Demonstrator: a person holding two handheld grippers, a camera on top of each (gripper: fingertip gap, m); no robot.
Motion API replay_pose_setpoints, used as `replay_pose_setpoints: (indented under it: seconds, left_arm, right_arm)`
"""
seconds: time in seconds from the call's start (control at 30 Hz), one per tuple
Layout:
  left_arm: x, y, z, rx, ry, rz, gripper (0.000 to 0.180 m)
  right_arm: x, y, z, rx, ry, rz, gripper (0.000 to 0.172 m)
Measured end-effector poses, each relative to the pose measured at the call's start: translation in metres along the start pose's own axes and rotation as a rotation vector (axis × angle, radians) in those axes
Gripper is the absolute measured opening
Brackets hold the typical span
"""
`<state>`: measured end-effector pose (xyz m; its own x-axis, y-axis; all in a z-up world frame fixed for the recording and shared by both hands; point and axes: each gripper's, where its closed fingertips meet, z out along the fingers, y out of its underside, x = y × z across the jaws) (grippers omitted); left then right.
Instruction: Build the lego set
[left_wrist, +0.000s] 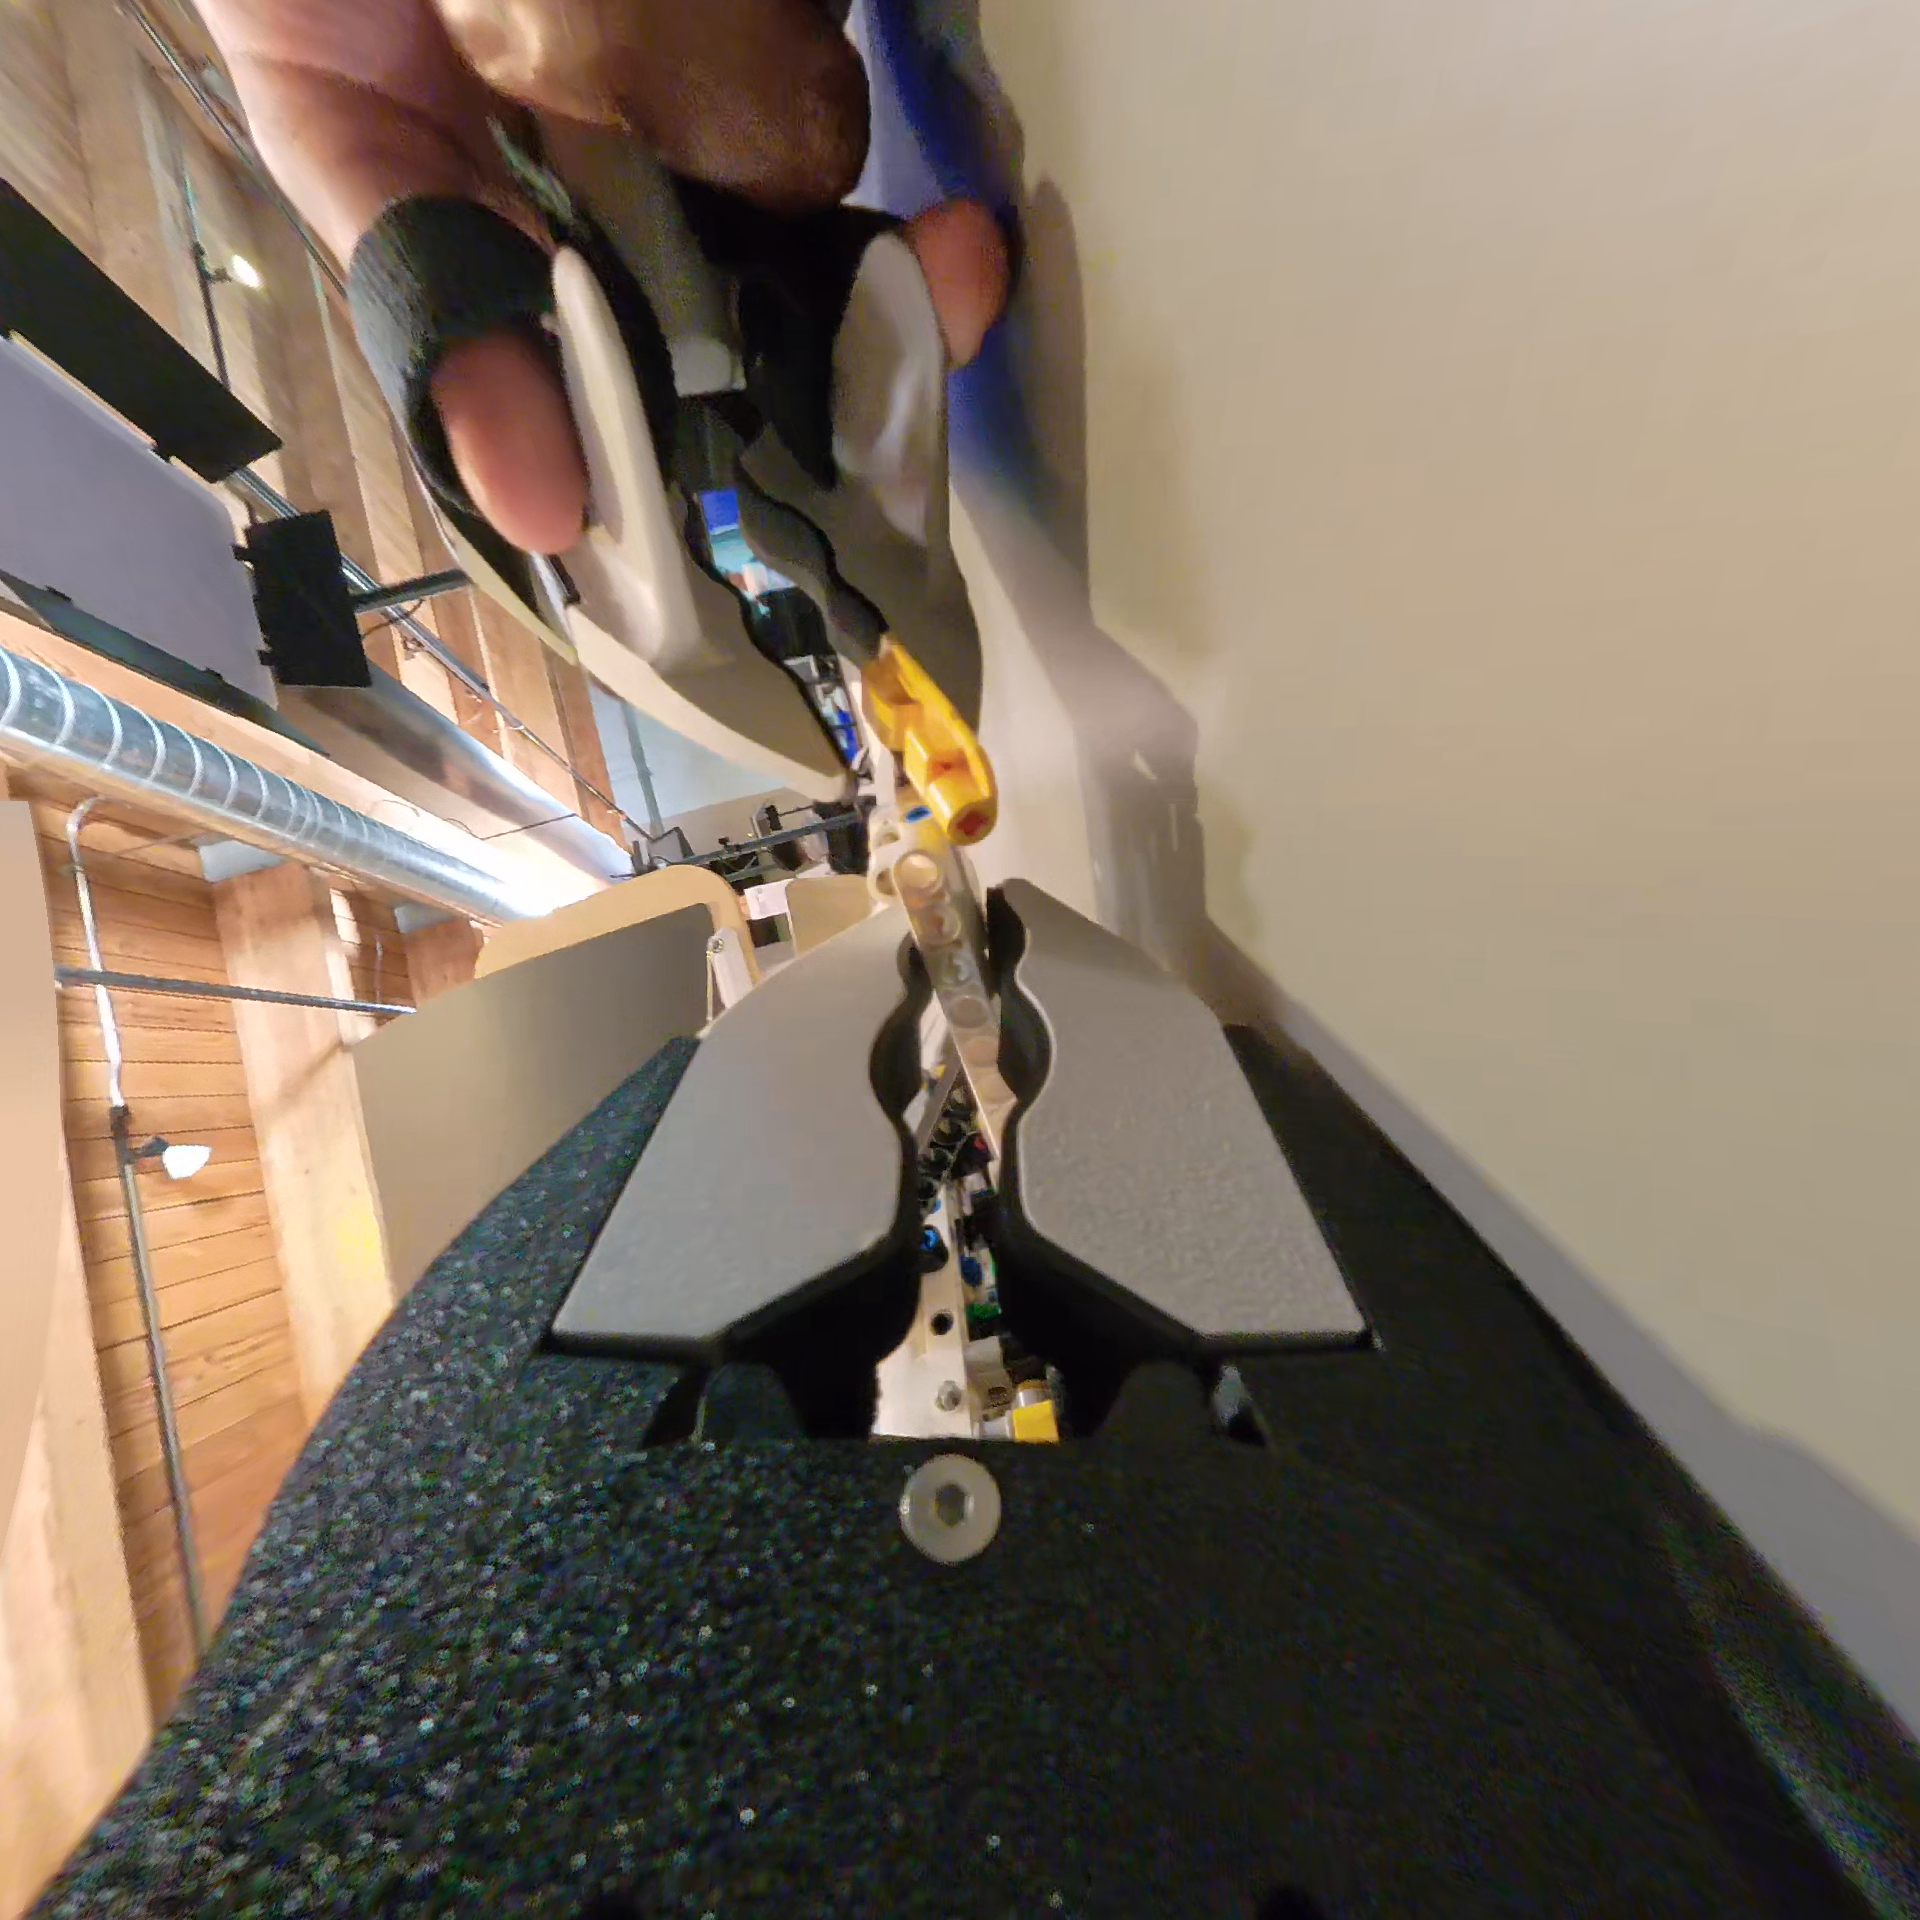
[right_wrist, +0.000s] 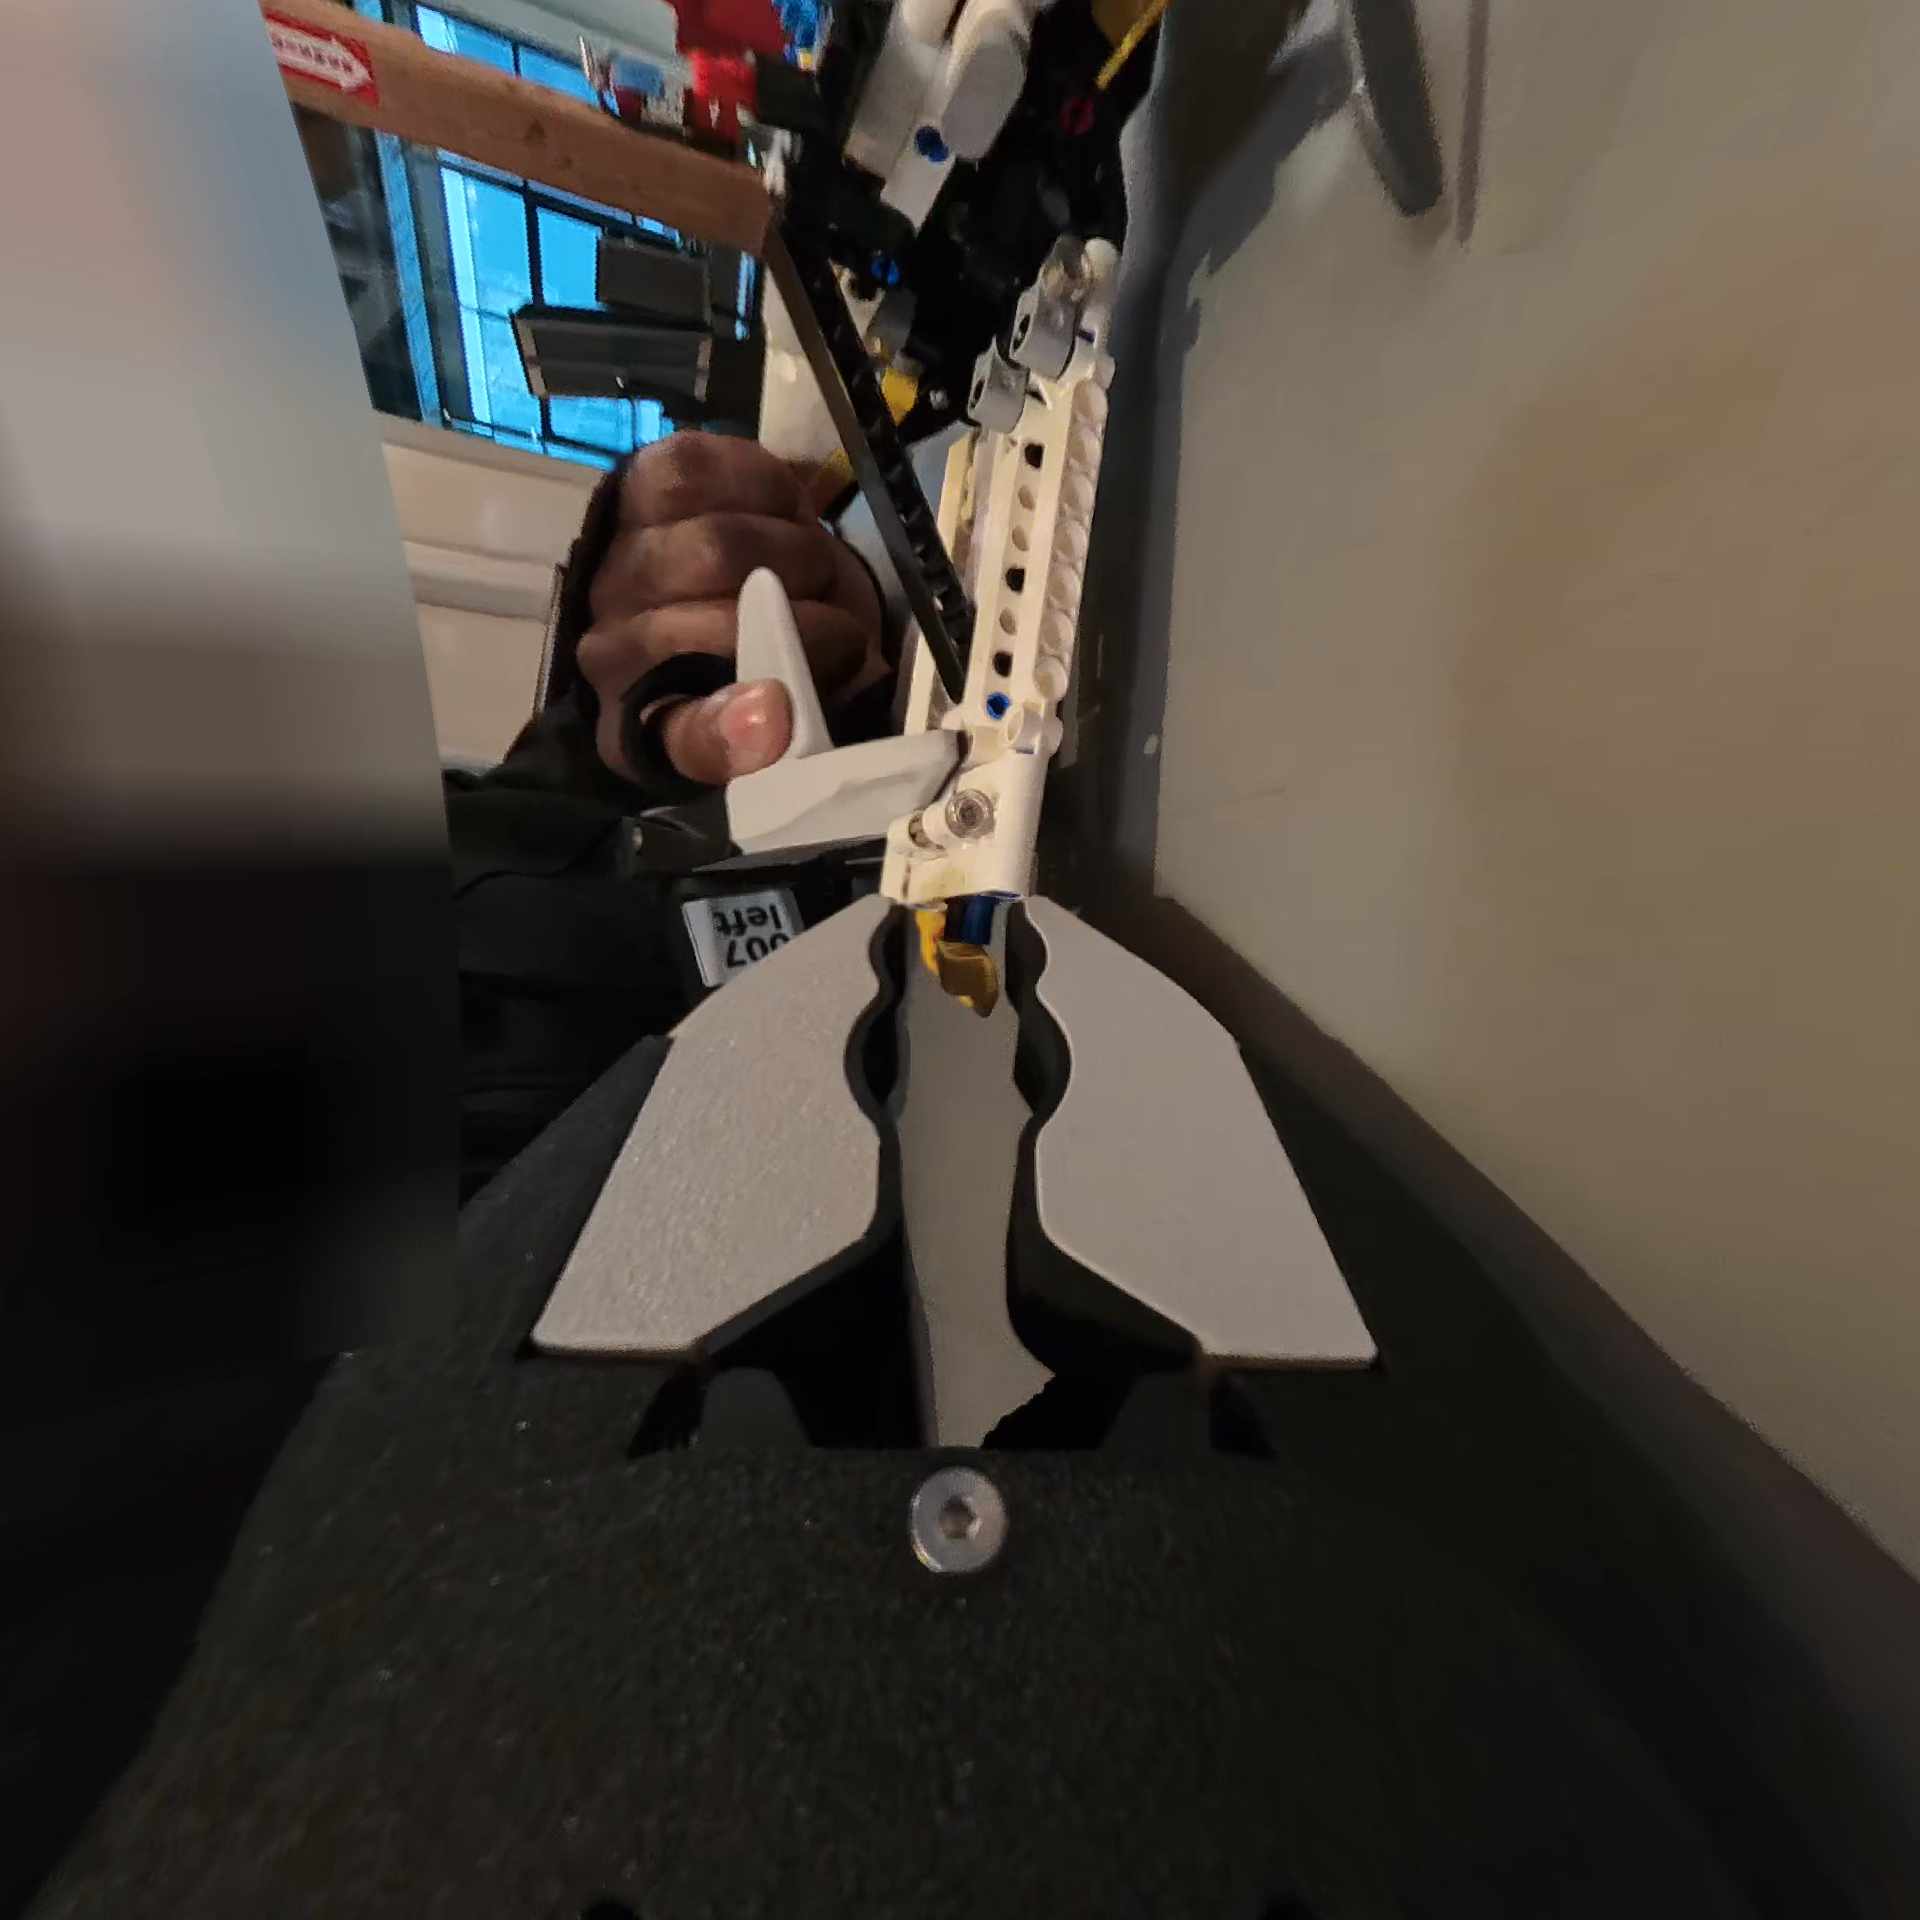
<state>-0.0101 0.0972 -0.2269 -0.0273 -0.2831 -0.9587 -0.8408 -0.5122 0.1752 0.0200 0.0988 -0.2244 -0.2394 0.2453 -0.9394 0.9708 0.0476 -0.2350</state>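
A ribbed silver duct runs along a wood-plank wall beside a black box on a rail, while blue-lit windows, a wooden beam and the pale bench show elsewhere.

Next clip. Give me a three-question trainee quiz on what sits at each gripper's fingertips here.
1. True or false: the yellow connector sticks out from the right gripper's fingertips.
2. What lies between the left gripper's fingertips? A) a red wheel B) a white holed beam C) a blue cloth
3. Fill in: the yellow connector's end face shows a small ___ mark.

Key: 1 true; 2 B; 3 red.
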Motion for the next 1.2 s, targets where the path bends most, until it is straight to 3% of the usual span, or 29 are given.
replay_pose_setpoints:
  seconds: [0.03, 0.17, 0.3, 0.43, 0.53, 0.67, 0.73, 1.2]
  left_arm:
    - [0.001, 0.0, 0.0, -0.002, 0.008, -0.018, 0.009]
    - [0.003, 0.0, 0.003, -0.006, 0.026, -0.037, 0.008]
    - [-0.002, 0.003, 0.005, -0.015, 0.028, -0.075, 0.008]
    - [-0.01, 0.006, 0.006, -0.019, 0.025, -0.121, 0.008]
    - [-0.016, 0.008, 0.005, -0.021, 0.032, -0.154, 0.009]
    - [-0.022, 0.011, 0.004, -0.029, 0.066, -0.224, 0.008]
    - [-0.024, 0.012, 0.003, -0.033, 0.082, -0.251, 0.008]
    - [-0.029, 0.01, 0.005, -0.04, 0.104, -0.339, 0.007]
  right_arm:
    - [0.0, -0.003, -0.003, 0.027, -0.006, 0.007, 0.019]
    - [0.003, -0.014, -0.02, 0.141, 0.029, -0.027, 0.025]
    - [0.004, -0.015, -0.038, 0.23, 0.186, -0.272, 0.027]
    - [0.006, -0.02, -0.056, 0.281, 0.476, -0.667, 0.027]
    - [-0.006, -0.026, -0.067, 0.313, 0.68, -1.061, 0.025]
    - [-0.025, -0.015, -0.054, 0.219, 0.856, -1.646, 0.024]
    - [-0.029, -0.01, -0.043, 0.164, 0.893, -1.838, 0.024]
    - [-0.032, -0.012, -0.018, 0.279, 1.021, -2.159, 0.025]
